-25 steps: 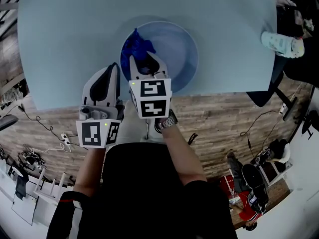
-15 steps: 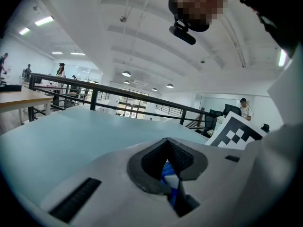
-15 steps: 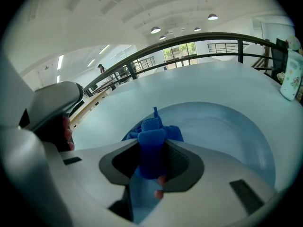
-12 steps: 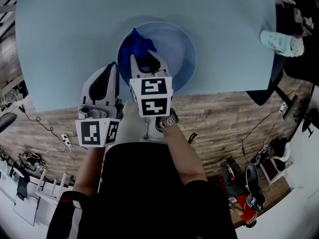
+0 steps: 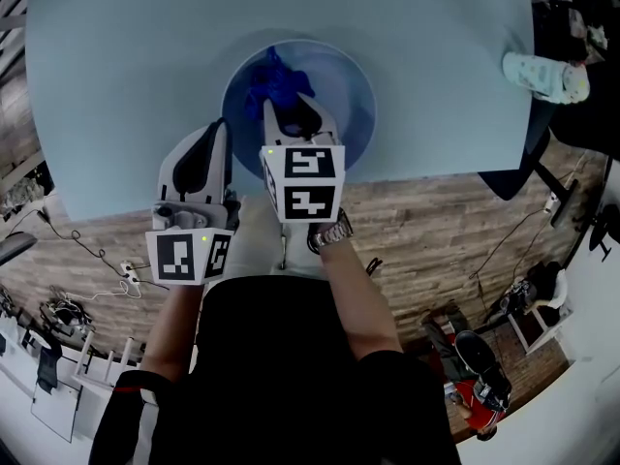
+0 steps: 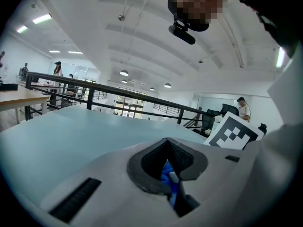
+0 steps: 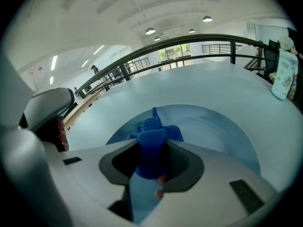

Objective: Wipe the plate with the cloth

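Looking down in the head view, the right gripper (image 5: 283,107) presses a blue cloth (image 5: 265,79) onto the light-blue plate (image 5: 345,105), left of its centre. The left gripper (image 5: 220,130) sits just outside the plate's near-left rim. Left gripper view: jaws closed on nothing, with a blue scrap beyond, perhaps the cloth. Right gripper view: jaws pinching the cloth.

The cloth (image 7: 150,150) was deep blue and the plate (image 5: 354,90) a paler blue, on a light blue-grey table (image 5: 116,56). The left gripper (image 5: 219,129) and the right gripper (image 5: 291,105) were white, with black-and-white square markers on their cubes. The floor (image 5: 436,221) showed brown wooden planks.
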### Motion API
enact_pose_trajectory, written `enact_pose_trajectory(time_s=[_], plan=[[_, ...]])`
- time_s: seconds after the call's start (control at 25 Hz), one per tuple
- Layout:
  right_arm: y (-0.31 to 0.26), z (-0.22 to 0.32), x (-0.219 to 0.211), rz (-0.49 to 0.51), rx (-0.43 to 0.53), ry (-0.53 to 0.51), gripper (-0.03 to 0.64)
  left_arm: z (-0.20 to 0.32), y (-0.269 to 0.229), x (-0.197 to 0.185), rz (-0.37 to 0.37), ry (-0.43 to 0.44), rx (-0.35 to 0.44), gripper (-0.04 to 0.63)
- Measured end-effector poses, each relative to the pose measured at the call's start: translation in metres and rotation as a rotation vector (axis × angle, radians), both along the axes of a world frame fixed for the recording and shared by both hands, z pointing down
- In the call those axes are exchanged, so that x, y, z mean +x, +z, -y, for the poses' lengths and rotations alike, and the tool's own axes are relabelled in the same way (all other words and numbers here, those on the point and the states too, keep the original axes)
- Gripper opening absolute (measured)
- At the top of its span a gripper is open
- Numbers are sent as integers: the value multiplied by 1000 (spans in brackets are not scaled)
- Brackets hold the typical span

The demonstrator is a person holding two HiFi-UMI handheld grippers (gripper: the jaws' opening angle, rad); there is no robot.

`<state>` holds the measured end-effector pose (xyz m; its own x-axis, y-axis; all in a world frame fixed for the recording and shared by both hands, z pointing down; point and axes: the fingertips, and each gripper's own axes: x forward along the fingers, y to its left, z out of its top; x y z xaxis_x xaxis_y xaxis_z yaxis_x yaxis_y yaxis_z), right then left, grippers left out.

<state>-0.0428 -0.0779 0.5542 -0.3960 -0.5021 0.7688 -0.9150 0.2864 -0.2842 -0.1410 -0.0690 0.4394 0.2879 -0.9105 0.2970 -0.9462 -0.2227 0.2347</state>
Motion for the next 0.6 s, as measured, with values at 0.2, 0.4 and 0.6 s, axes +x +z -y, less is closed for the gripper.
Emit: enact_pose_trajectory(time_s=[0.2,0.4,0.6], plan=[[1,5,16,-15,9,33,118,0,2,6,0,17,-3,2],[0,8,34,-40,5,85,118,0,2,9,-2,32,-4,2],[0,8,49,-49,-5,123,118,2,0,17,-6,50,1,2]])
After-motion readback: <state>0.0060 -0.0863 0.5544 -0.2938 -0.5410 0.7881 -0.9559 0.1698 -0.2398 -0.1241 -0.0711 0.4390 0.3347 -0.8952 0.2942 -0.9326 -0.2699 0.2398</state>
